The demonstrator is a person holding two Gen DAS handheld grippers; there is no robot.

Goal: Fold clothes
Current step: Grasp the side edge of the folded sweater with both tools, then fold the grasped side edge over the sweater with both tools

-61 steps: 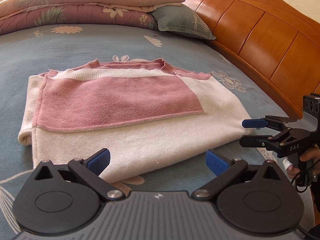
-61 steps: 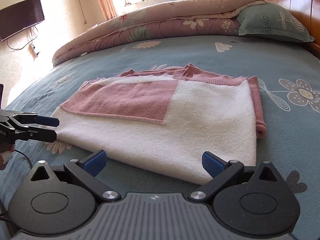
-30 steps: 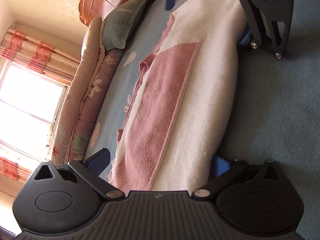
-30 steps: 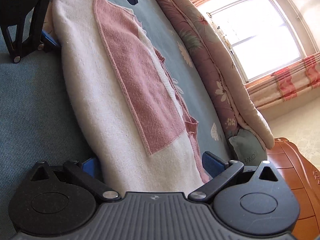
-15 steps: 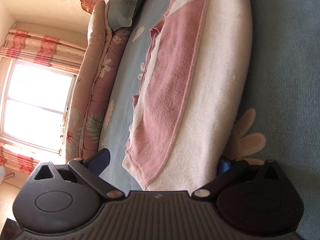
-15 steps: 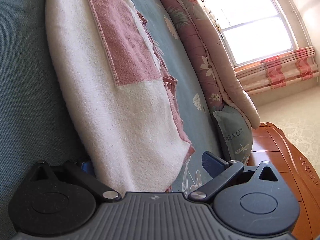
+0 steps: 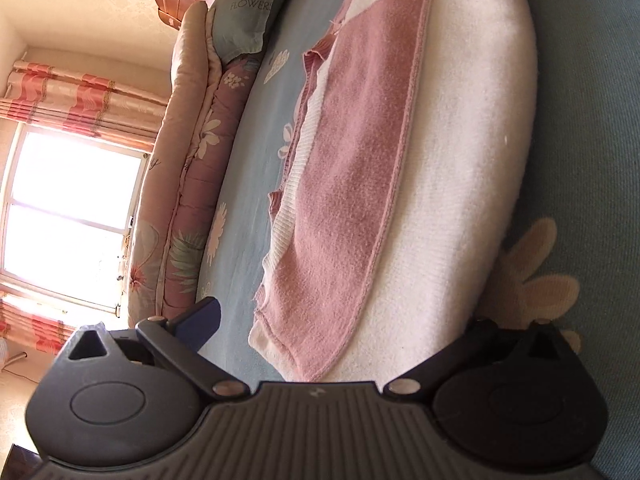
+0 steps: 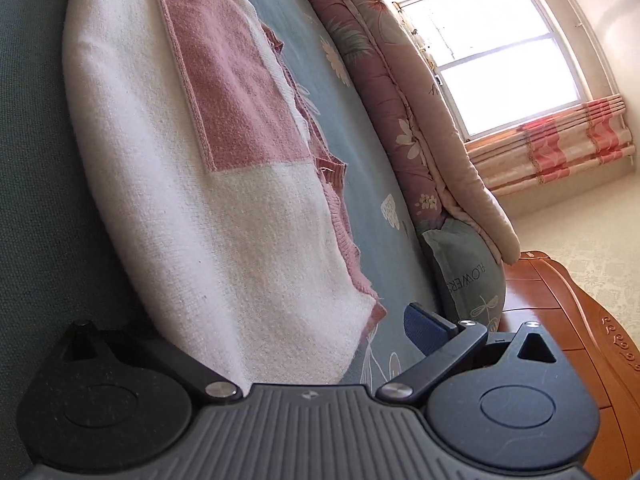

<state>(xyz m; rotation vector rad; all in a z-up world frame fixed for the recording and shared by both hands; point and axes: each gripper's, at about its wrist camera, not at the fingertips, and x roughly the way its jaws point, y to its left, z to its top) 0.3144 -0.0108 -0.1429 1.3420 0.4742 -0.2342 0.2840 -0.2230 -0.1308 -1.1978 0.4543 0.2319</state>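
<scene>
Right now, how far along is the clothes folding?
Done: the sweater lies folded into a rectangle, pink sleeve across it. In hand: the left gripper and right gripper straddle opposite ends, jaws open. Left: probably closing and folding it over.

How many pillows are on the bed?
1. A grey-green pillow printed "FLOWERS" leans at the head of the bed by the wooden headboard, next to the rolled quilt. More may hide behind the quilt.
</scene>
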